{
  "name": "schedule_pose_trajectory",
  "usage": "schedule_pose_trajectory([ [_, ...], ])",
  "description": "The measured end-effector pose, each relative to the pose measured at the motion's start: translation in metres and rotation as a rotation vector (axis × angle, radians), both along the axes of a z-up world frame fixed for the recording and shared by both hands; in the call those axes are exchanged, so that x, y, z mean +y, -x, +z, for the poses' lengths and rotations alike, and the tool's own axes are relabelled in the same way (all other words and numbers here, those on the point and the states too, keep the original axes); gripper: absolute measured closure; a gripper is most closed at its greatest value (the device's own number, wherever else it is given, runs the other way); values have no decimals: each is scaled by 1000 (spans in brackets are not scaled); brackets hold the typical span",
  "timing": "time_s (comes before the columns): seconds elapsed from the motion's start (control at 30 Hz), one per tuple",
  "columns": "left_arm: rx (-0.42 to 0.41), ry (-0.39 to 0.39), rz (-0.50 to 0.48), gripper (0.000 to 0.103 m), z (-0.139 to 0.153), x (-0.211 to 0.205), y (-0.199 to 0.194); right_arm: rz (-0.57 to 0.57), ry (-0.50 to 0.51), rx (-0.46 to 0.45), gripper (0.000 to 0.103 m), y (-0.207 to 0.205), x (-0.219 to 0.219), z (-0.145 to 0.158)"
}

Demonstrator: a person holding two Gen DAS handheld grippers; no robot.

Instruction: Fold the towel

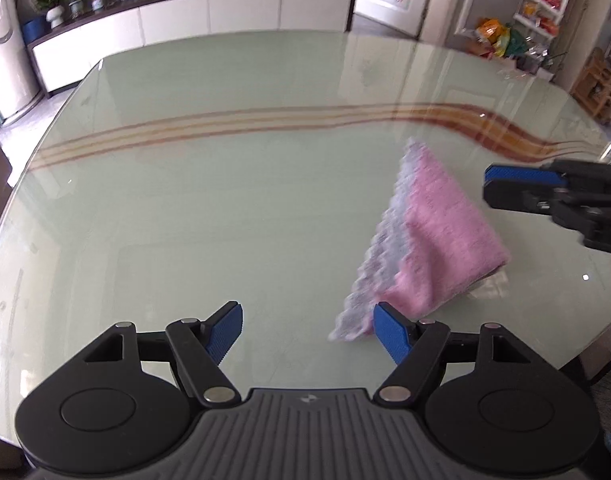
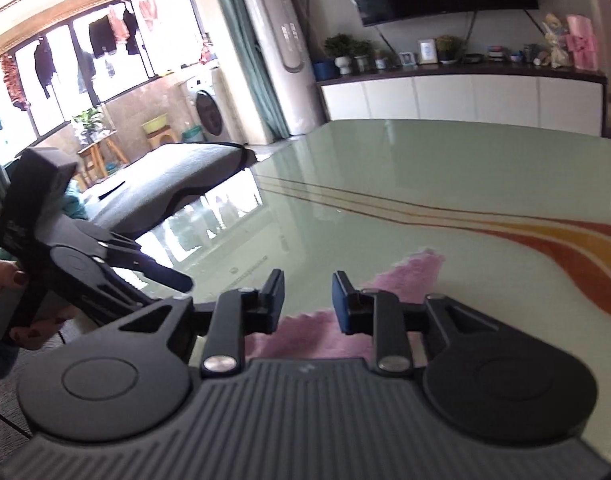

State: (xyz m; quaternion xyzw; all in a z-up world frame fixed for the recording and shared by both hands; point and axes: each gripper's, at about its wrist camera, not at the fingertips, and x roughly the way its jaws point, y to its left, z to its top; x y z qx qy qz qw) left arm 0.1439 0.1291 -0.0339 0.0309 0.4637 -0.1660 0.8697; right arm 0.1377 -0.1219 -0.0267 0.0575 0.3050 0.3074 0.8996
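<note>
A pink towel [image 1: 437, 240] with a pale scalloped border lies folded in a rough triangle on the glass table [image 1: 185, 208], right of centre. My left gripper [image 1: 307, 330] stands open and wide over the bare glass; its right finger [image 1: 391, 334] is beside the towel's near corner and nothing is between the pads. My right gripper [image 2: 308, 300] hovers over the towel [image 2: 409, 276] with a narrow gap between its pads and nothing in them. In the left wrist view the right gripper [image 1: 491, 188] reaches in from the right edge, just off the towel's far side.
Orange and brown stripes [image 1: 465, 120] curve across the pale green glass beyond the towel. A hand [image 2: 1, 284] holds the left tool at the table's left side. A grey sofa [image 2: 177, 188] stands by that edge, and a white cabinet [image 1: 209, 16] lies past the far edge.
</note>
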Motion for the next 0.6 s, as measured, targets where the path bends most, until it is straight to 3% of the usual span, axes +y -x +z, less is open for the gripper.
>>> schedule_pose_trajectory([
  [0.17, -57, 75, -148, 24, 15, -42, 8, -28, 1, 55, 84, 0, -16, -14],
  [0.33, -51, 98, -242, 24, 9, -71, 11, 47, 23, 81, 87, 6, -2, -19],
  [0.47, -25, 128, -287, 24, -3, -77, 14, 80, 51, 121, 87, 2, 5, -28],
  [0.6, 13, 125, -262, 24, -19, -73, 6, 92, 82, 160, 87, -1, 8, -37],
])
